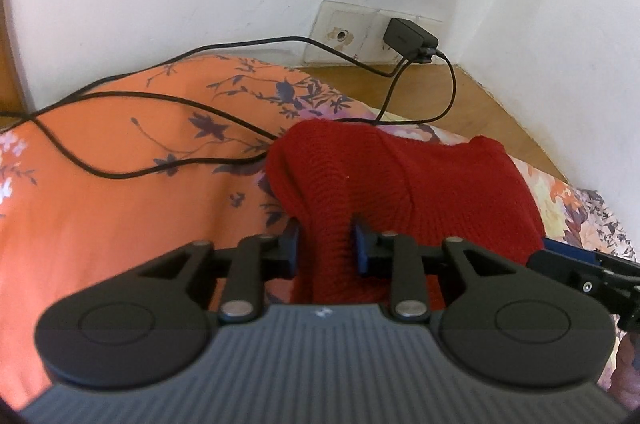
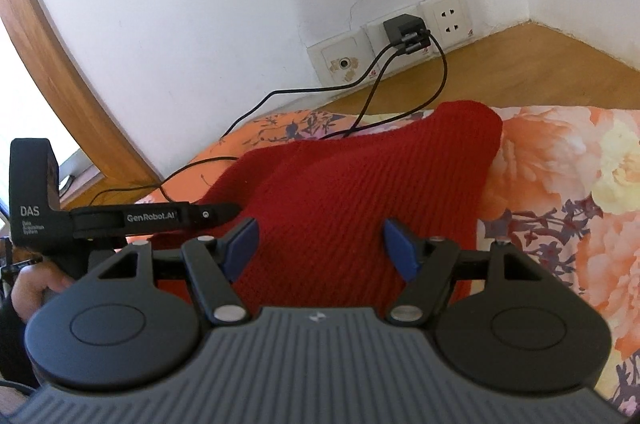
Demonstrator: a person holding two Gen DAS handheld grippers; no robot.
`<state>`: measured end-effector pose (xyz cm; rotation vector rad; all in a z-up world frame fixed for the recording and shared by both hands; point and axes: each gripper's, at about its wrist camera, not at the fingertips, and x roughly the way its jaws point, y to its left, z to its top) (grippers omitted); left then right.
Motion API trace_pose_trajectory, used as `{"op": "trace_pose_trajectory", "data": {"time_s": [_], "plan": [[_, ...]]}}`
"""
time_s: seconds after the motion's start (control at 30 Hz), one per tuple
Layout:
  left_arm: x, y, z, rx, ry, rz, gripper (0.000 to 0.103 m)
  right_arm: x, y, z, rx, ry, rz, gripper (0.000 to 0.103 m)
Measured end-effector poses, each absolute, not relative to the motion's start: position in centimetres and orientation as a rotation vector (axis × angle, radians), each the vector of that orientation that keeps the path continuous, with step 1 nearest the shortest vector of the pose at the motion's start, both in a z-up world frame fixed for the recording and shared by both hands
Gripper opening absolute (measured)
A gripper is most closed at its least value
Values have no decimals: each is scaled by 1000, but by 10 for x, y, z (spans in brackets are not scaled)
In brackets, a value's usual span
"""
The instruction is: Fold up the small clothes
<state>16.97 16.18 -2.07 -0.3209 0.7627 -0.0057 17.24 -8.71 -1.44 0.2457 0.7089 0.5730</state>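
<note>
Your left gripper (image 1: 325,240) is clamped on a bunched ridge of the red ribbed knit garment (image 1: 400,180), its blue pads pressed into the fabric from both sides. Your right gripper (image 2: 320,244) stands with its jaws spread wide, hovering over the same knit with nothing between them; whether its tips touch the cloth cannot be told. The garment lies on the orange floral bedsheet (image 1: 120,152), humped up at its far edge, close to the wooden ledge under the white wall.

The step in hand looks like taking a second hold so the piece can be lifted and laid flat or folded over. Bring the right gripper down onto an edge or corner on the right side of the garment, well apart from the left hold, and pinch one clean layer rather than a thick bundle. Knit stretches, so raise both hands evenly and keep the fabric only lightly taut.

Mind the thin black charging cables (image 1: 160,100) that trail from the black plug adapter (image 1: 408,36) across the sheet: one runs right up to the garment's far edge, and may snag as you lift.
</note>
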Motion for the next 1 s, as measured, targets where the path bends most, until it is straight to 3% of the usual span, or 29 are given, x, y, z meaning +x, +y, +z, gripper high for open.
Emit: {"op": "trace_pose_trajectory", "data": {"time_s": [0.13,0.2,0.3,0.63,1.0], "plan": [[167,166,-17,-374,763,-12,44,173,-94,-11,295,696,548,80],[164,170,-15,-412,769,-25,52,173,-107,-9,362,688,527,92],[160,174,-14,-467,783,-53,62,174,-133,-11,455,695,488,100],[156,181,-23,-551,839,-73,65,184,-167,-54,654,873,478,101],[167,181,-35,-592,847,-89,71,204,-144,-75,681,924,535,102]]}}
